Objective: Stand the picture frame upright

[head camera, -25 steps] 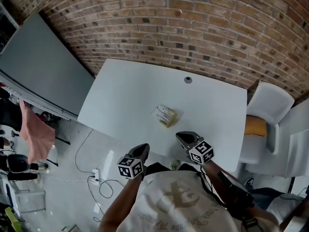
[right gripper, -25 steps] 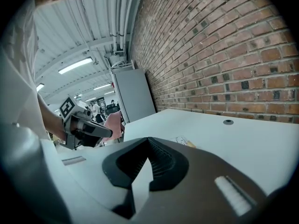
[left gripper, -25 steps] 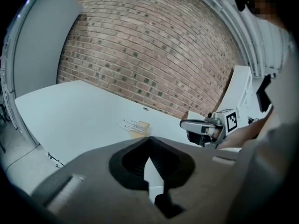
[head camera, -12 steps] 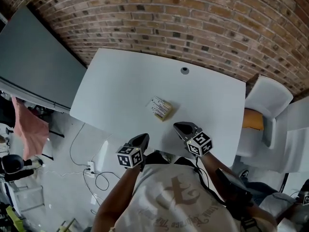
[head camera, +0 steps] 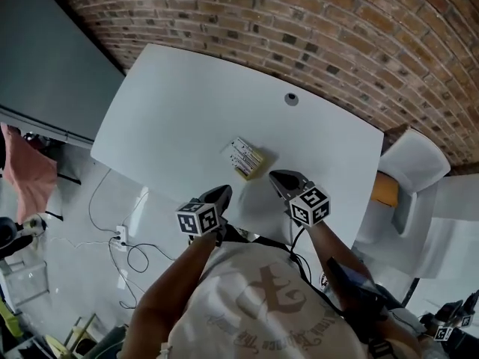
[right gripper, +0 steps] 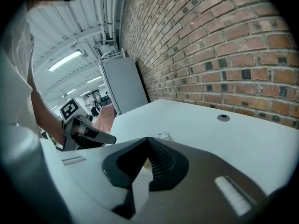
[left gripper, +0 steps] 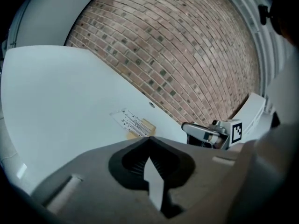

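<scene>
A small wooden picture frame [head camera: 245,158] lies flat on the white table [head camera: 172,118], its printed white face up. The frame [left gripper: 134,124] also shows just beyond the left jaws, and a sliver of it [right gripper: 161,136] peeks over the right jaws. My left gripper [head camera: 223,193] hangs shut and empty at the table's near edge, a short way in front of the frame. My right gripper [head camera: 278,178] is shut too, empty, just right of the frame and apart from it.
A round cable hole [head camera: 291,99] sits toward the table's far side. A brick wall [head camera: 314,28] runs behind. A grey cabinet [head camera: 45,66] stands left, white chairs [head camera: 408,178] right. Cables and a power strip [head camera: 123,238] lie on the floor.
The head view has swung, so table and frame sit slightly higher and more tilted. Both grippers stay shut near the table's front edge, the right one a little closer to the frame.
</scene>
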`<state>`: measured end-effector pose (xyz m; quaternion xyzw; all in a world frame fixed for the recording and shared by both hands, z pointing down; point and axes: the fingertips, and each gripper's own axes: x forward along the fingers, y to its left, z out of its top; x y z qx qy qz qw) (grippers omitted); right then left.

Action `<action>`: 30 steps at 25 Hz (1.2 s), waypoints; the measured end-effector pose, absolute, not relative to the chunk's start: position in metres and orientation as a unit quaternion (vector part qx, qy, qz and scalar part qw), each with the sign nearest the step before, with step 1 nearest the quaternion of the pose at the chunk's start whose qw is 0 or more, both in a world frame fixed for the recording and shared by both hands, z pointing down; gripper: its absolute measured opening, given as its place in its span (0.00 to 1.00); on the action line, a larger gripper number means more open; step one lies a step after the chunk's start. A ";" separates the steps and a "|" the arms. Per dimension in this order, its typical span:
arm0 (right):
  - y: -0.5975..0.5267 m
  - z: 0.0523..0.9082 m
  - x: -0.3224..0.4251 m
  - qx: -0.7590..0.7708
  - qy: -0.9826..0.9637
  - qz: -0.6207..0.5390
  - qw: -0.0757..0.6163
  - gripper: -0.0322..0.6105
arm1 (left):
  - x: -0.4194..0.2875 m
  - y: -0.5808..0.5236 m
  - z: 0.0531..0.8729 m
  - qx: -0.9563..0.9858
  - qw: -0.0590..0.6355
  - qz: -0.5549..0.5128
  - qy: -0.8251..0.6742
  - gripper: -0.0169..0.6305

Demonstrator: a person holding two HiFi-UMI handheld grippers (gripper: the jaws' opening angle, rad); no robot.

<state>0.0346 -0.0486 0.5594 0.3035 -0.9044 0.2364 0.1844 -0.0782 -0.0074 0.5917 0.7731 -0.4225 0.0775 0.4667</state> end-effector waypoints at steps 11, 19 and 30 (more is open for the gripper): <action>-0.098 0.588 0.024 0.257 -0.897 0.256 0.252 0.06 | -0.066 -0.039 0.621 0.726 0.530 0.099 -0.427 0.03; -0.117 0.628 0.016 0.217 -0.867 0.288 0.343 0.12 | -0.051 -0.044 0.646 0.681 0.595 0.119 -0.409 0.22; -0.127 0.667 0.002 0.158 -0.811 0.359 0.433 0.29 | -0.040 -0.064 0.668 0.628 0.660 0.114 -0.395 0.46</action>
